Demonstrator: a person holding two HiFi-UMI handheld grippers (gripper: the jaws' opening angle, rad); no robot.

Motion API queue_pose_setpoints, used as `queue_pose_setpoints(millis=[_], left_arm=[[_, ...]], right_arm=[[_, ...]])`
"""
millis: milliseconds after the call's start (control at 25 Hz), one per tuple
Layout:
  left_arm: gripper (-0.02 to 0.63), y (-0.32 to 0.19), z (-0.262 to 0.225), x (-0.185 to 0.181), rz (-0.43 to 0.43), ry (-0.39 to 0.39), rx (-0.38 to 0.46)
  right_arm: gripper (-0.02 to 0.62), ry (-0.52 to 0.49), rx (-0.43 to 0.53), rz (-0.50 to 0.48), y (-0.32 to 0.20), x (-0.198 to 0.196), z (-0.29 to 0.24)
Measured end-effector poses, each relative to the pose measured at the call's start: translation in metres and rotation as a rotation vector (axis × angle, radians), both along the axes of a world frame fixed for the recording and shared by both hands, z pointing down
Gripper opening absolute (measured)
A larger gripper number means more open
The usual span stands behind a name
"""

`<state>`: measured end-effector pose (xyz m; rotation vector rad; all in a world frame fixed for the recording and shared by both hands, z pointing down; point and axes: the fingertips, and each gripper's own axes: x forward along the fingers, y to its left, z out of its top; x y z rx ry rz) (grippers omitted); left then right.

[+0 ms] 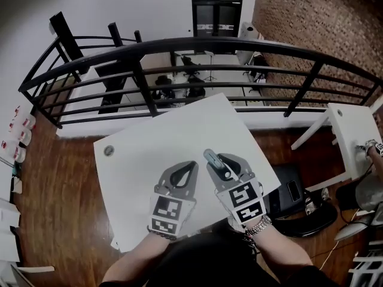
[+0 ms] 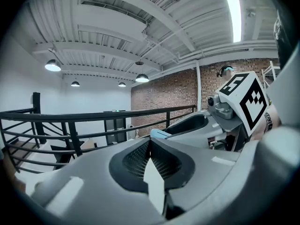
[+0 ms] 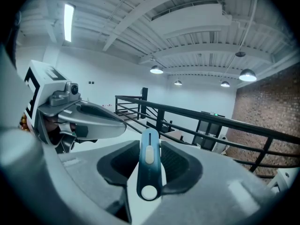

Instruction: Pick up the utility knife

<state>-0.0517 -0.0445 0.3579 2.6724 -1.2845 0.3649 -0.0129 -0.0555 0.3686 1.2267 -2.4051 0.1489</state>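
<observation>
My right gripper (image 1: 224,165) is shut on the utility knife (image 1: 213,162), a slim blue-grey handle with a white slider; its front end sticks out past the jaw tips. In the right gripper view the knife (image 3: 150,165) lies lengthwise between the two jaws, lifted off the white table (image 1: 149,142). My left gripper (image 1: 187,171) hangs just to its left, jaws closed together with nothing between them (image 2: 150,146). The left gripper view also shows the knife's tip (image 2: 159,134) beside the right gripper's marker cube (image 2: 243,100).
A black metal railing (image 1: 179,46) curves behind the table, with a lower floor beyond it. A second white table (image 1: 353,136) stands at the right, with a person's hand (image 1: 371,151) on it. Dark bags (image 1: 299,205) lie on the wooden floor.
</observation>
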Motion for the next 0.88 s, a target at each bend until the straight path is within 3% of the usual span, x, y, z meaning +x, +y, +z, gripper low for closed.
queue_pose_setpoints(millis=[880], left_arm=[[0.017,0.031,-0.021,-0.029,-0.003,0.006,0.05]], right_arm=[[0.133,-0.011,0.065,-0.01,0.034,-0.034,-0.026]])
